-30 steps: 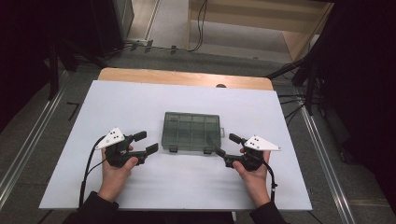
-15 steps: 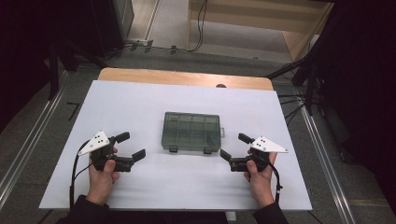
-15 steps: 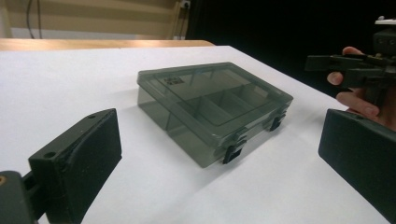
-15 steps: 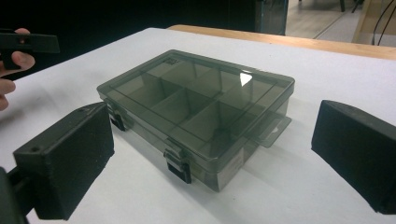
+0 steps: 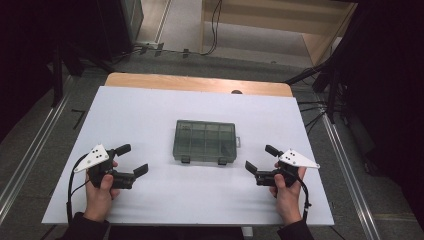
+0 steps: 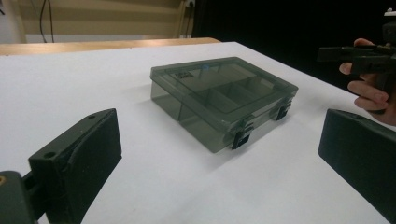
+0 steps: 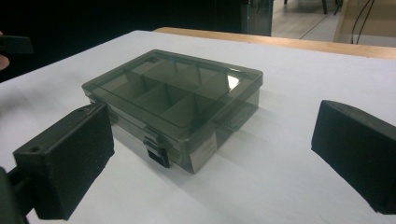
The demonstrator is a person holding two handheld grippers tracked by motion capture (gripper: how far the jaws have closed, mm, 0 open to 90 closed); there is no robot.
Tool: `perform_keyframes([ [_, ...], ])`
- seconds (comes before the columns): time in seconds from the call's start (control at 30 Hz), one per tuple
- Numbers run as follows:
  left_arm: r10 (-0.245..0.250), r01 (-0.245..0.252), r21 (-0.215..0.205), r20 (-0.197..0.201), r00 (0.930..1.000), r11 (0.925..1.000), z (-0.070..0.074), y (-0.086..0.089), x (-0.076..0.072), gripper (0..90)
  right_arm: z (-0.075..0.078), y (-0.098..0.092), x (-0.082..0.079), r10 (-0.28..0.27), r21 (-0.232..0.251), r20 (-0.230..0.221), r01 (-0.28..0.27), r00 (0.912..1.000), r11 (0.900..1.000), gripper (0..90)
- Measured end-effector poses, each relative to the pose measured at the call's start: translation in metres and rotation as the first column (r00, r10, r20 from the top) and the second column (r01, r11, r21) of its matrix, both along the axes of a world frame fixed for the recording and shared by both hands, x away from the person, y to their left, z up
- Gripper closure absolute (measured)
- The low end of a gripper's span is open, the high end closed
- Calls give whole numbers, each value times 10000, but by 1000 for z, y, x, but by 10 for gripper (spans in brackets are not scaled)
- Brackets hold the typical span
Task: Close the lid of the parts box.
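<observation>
Smoke-grey translucent plastic is forming the flat compartment box (image 5: 205,142), which is lying closed on the white worktop (image 5: 150,110) between the two pairs of jaws, well apart from each and touching neither. Its lid is sitting down flat, and two small dark latches (image 6: 239,138) are showing on the long side that is facing the person; the dividers inside are showing through the lid.

Left of the box, the left gripper (image 5: 132,160) is pointing its black jaws toward the box's left end, and those jaws are standing fully released with nothing between them; they have just been opening. In the left gripper view the box (image 6: 223,100) is lying ahead of the spread jaws, in the gap between them but farther off.

Right of the box, the right gripper (image 5: 260,159) is aiming at the box's right end, its jaws likewise released and gripping nothing, having just been opening as well. In the right gripper view the box (image 7: 175,100) is lying ahead, between the two spread black pads (image 7: 70,158).
</observation>
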State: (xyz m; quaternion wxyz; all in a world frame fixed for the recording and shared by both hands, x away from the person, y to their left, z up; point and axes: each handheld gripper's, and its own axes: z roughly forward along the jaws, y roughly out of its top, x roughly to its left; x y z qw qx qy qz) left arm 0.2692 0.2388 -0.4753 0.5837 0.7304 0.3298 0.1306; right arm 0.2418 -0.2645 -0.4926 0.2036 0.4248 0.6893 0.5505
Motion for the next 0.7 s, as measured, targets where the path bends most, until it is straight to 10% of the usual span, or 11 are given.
perform_keyframes([
  [0.7, 610, -614, 446, 95, 9981, 9971, -4, 40, -14, 0, -10, -33, -11, -590, -380, -163, 584, 9981, 9976, 0],
])
